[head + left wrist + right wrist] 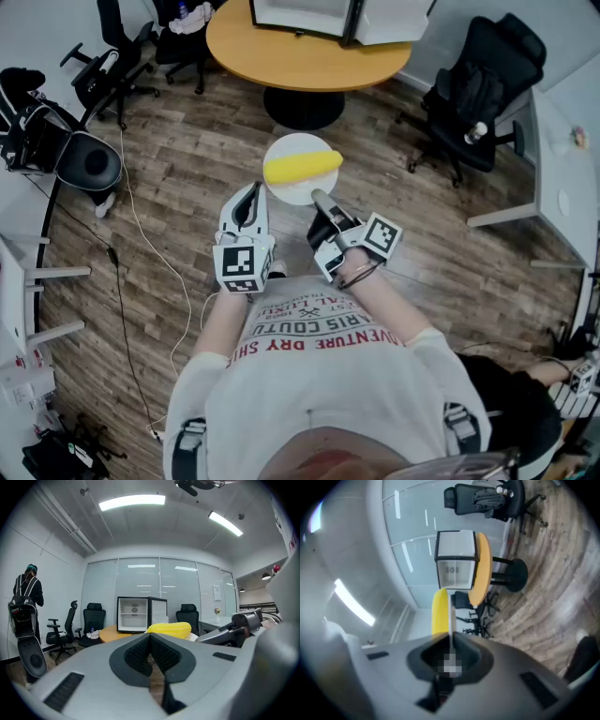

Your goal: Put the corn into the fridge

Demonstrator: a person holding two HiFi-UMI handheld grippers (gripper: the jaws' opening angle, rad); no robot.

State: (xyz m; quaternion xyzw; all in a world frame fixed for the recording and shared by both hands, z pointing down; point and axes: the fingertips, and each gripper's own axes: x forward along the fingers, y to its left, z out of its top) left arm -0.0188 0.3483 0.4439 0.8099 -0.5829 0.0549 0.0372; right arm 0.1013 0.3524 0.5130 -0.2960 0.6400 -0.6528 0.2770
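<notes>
My right gripper (320, 198) clamps the rim of a white plate (284, 150) carrying the corn (302, 168). My left gripper (251, 194) rides alongside, jaws together, facing the open-doored fridge (133, 615) on the round table (281, 58).

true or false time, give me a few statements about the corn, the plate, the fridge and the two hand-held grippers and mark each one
1. The corn lies on a white plate. True.
2. The left hand-held gripper holds the plate. False: the right hand-held gripper is clamped on the plate's rim, and the left one is shut on nothing.
3. The fridge has its door open. True.
4. The fridge stands on the floor. False: it sits on the round wooden table.
5. The corn is inside the fridge. False: it is on the plate, short of the table.
</notes>
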